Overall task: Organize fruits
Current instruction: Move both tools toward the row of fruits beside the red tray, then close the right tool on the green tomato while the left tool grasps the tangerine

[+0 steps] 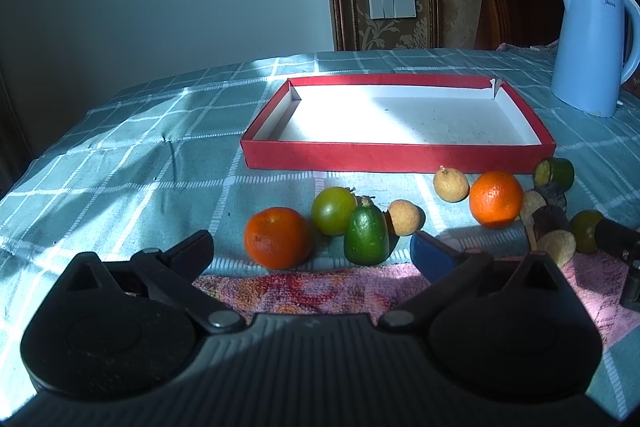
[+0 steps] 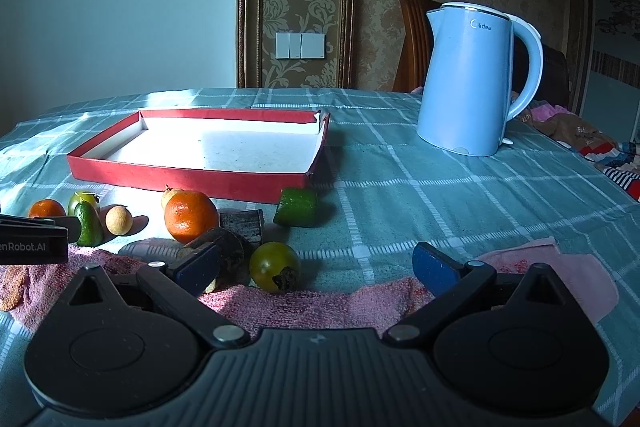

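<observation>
Both grippers spread apart, holding nothing.
Left gripper (image 1: 312,247) and right gripper (image 2: 316,263) sit before the shallow red cardboard tray (image 1: 400,157); round orange mandarins (image 1: 278,237), green fruits (image 1: 366,235) lie just before it.

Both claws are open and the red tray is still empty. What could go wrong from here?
The fruits lie packed close: reaching for the orange with the left claw could nudge the green tomato and set it rolling. The red tray has a raised front wall, so a low carry might hit it.
</observation>
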`<state>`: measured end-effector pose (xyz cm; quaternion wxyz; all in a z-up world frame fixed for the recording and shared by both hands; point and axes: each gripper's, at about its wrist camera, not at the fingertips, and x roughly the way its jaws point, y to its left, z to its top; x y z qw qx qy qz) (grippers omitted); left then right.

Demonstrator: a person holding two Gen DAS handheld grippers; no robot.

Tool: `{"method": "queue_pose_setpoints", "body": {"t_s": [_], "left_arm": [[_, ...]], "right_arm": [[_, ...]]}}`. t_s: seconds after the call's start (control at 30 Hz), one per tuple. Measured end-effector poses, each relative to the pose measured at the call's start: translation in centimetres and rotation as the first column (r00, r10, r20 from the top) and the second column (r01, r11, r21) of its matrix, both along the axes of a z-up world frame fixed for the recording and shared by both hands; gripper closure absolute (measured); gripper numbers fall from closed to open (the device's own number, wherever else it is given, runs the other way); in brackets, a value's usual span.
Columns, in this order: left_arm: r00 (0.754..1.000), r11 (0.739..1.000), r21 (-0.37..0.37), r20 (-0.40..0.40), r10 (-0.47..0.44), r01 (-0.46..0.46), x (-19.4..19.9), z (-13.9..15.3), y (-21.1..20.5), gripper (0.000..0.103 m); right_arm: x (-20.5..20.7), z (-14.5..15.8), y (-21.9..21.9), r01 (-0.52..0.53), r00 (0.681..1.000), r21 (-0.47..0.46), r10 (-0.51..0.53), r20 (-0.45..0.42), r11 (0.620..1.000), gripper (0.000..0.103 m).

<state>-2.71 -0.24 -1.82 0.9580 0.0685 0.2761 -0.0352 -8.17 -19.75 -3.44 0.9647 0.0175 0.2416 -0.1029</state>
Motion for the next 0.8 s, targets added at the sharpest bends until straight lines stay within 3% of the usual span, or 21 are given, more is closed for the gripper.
{"method": "queue_pose_setpoints", "body": {"t_s": [0.4, 0.6, 0.8], "left_arm": [[1.000, 1.000, 0.006, -0.012, 0.007, -0.007, 0.2, -0.5, 0.1, 0.000], [1.000, 1.000, 0.004, -0.016, 0.009, -0.009, 0.3, -0.6, 0.1, 0.000], [1.000, 1.000, 0.001, -0.021, 0.019, -0.019, 0.6, -0.8, 0.4, 0.000]], "right_arm": [[-0.2, -0.5, -0.7, -0.011, 1.000, 0.003, 0.011, -0.016, 1.000, 0.011], [0.3, -0.8, -0.8, -0.038, 0.998, 0.013, 0.039, -0.045, 0.999, 0.028], [1.2, -0.8, -0.3, -0.083, 0.995, 0.001, 0.083, -0.062, 0.997, 0.036]]}}
